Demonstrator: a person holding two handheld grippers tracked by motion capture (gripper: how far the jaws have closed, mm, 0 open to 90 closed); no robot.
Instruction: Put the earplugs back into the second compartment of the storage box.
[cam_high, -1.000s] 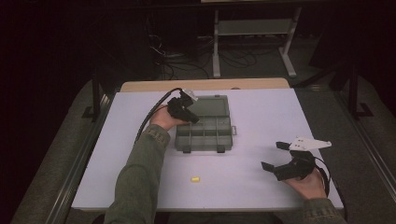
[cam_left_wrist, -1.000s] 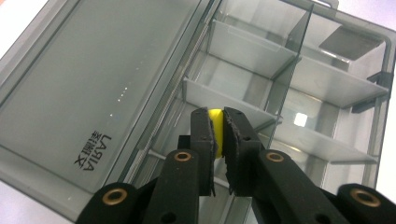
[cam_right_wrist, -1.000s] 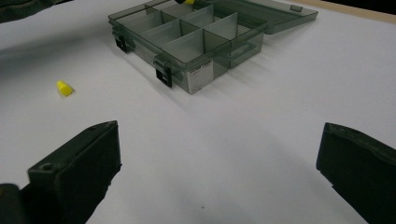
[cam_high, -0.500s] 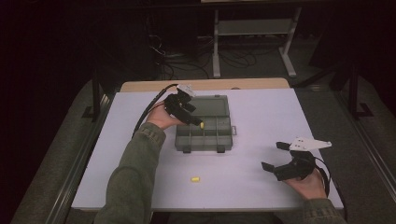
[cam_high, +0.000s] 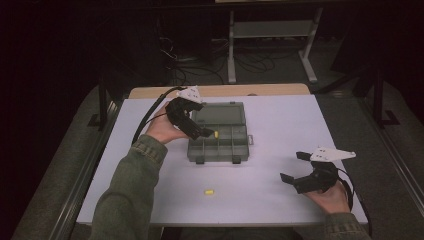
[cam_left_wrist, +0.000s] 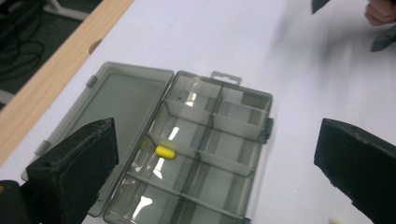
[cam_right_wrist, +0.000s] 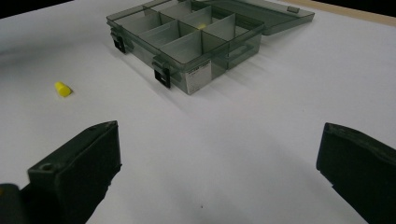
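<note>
A smoky clear organizer box (cam_high: 220, 145) lies open mid-table, its lid (cam_left_wrist: 123, 100) folded flat toward the far side. One small yellow piece (cam_left_wrist: 165, 152) lies in a compartment on the left of the box's lid-side row, also seen from above as the yellow piece (cam_high: 216, 134). My left gripper (cam_high: 202, 120) hovers over the box's left end. Its jaws have just been opening and stand wide with nothing between them. A second yellow piece (cam_high: 209, 192) lies on the white table in front of the box. My right gripper (cam_high: 292, 166) rests open and empty near the front right.
The white tabletop (cam_high: 280, 125) has bare room right of the box and along the front. A wooden strip (cam_high: 220, 91) edges the far side. Behind it stand a metal shelf frame (cam_high: 270, 30) and cables on a dark floor.
My left gripper has lifted away from the box and its jaws have spread apart. The yellow piece now lies loose in a compartment. The right gripper has not moved.
</note>
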